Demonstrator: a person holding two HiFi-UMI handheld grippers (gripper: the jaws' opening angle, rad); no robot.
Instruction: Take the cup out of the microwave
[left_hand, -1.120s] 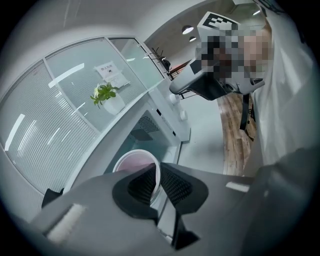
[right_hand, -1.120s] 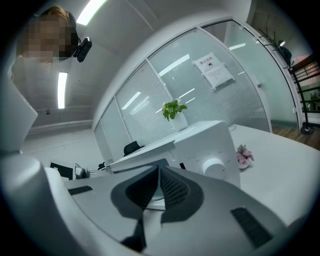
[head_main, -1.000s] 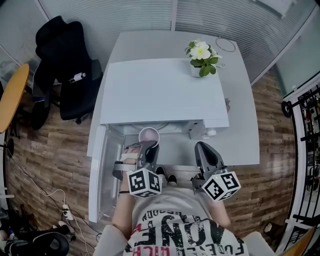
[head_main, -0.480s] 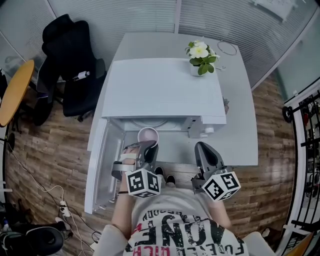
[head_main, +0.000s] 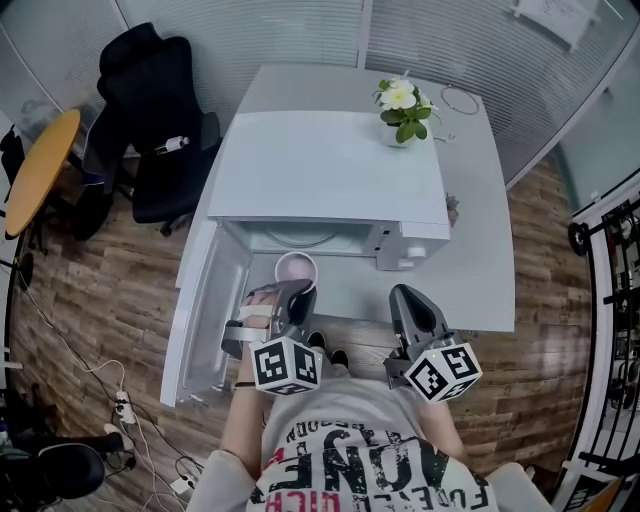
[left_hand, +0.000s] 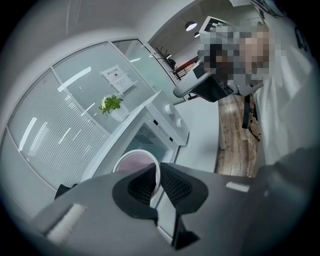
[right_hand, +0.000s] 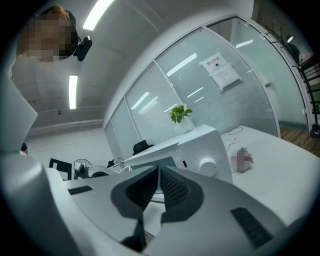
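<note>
Cup (head_main: 297, 268): rim gripped by left claw (left_hand: 156, 172) | right claw (right_hand: 159, 172): closed, empty | microwave (head_main: 330, 180): open

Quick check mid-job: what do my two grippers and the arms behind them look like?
Left gripper and right gripper match: dark grey tapered jaws with ribbed black pads, grey bodies, each carrying a white cube with black square markers. The person wears a white T-shirt with black, red and green print, and a dark band on the left wrist.

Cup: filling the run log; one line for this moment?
left gripper: shut on cup rim | cup: outside microwave | door: open | right gripper: shut, empty
</note>
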